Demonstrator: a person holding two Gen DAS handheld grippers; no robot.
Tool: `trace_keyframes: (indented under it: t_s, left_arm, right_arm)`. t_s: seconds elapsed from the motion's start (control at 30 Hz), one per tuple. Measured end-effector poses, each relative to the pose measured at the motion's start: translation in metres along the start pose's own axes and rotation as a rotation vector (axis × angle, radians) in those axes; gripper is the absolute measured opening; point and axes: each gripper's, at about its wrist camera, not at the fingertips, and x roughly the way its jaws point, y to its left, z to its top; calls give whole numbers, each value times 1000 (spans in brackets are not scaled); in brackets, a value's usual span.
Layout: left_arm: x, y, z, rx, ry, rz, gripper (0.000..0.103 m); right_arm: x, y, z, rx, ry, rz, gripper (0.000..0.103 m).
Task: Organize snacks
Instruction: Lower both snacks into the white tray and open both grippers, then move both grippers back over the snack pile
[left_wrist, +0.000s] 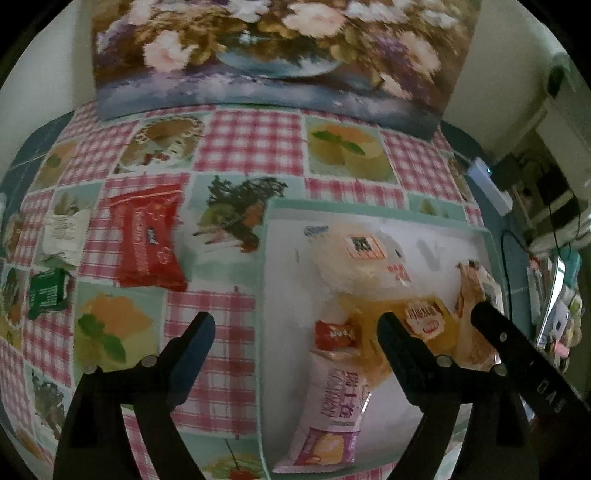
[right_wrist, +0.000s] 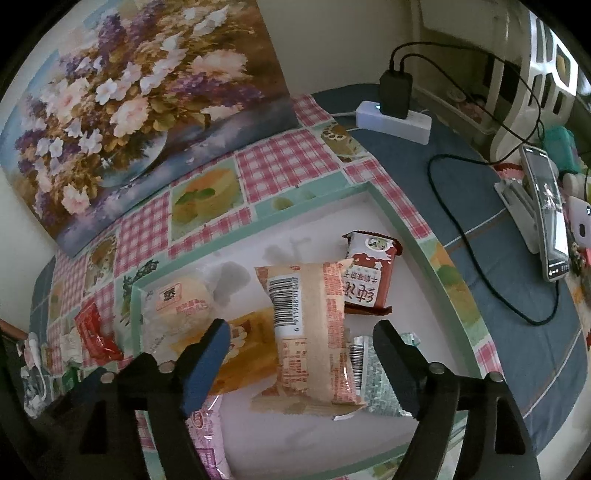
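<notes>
Peach packet (right_wrist: 308, 332) is sitting under your wide, empty right claw (right_wrist: 301, 354); left claw (left_wrist: 295, 332), wide too, is needing the red pack (left_wrist: 147, 236) moved into the tray (left_wrist: 369, 210).

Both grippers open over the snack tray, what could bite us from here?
1. Snacks in the tray overlap: the barcode packet lies over the orange packet and green packet, so a grab may drag neighbours.
2. The right gripper appears beside the left gripper; they could collide.
3. The red packet outside could get skipped.
</notes>
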Motion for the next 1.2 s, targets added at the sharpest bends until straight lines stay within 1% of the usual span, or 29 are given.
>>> trace_keyframes:
  t_s: [0.07, 0.13, 0.2, 0.23, 0.33, 0.53, 0.6, 0.67, 0.87, 0.93, 1.07, 1.2]
  left_arm:
    - [-5, 7, 2, -20, -25, 21, 90]
    - [-8, 12, 3, -32, -44, 45, 98]
    - [-12, 20, 5, -50, -70, 66, 98]
    - [-14, 24, 6, -58, -76, 71, 98]
    - [-18, 35, 8, -85, -98, 97, 98]
    - [-29, 61, 12, -125, -147, 175, 98]
    - [-33, 70, 12, -136, -154, 195, 98]
    - [-35, 79, 13, -152, -158, 215, 98]
    - [-45, 111, 13, -195, -159, 304, 98]
    - [-48, 122, 12, -210, -158, 320, 98]
    - [-54, 144, 11, -241, -157, 354, 98]
    - [-57, 159, 9, -259, -148, 361, 98]
  right_arm:
    - [0, 3, -1, -9, -7, 0, 92]
    - [-1, 6, -1, -20, -13, 4, 94]
    - [-2, 9, -2, -30, -22, 4, 103]
    - [-2, 10, -3, -34, -25, 3, 103]
    - [-2, 16, -4, -53, -31, 5, 103]
    - [-1, 35, -11, -110, -24, 35, 103]
    - [-2, 43, -14, -131, -28, 25, 103]
    - [-4, 50, -16, -152, -33, 18, 103]
    - [-6, 73, -25, -196, -31, 66, 103]
    - [-7, 83, -30, -217, -31, 63, 103]
    - [-8, 102, -38, -250, -23, 115, 103]
    - [-12, 116, -44, -281, -42, 106, 103]
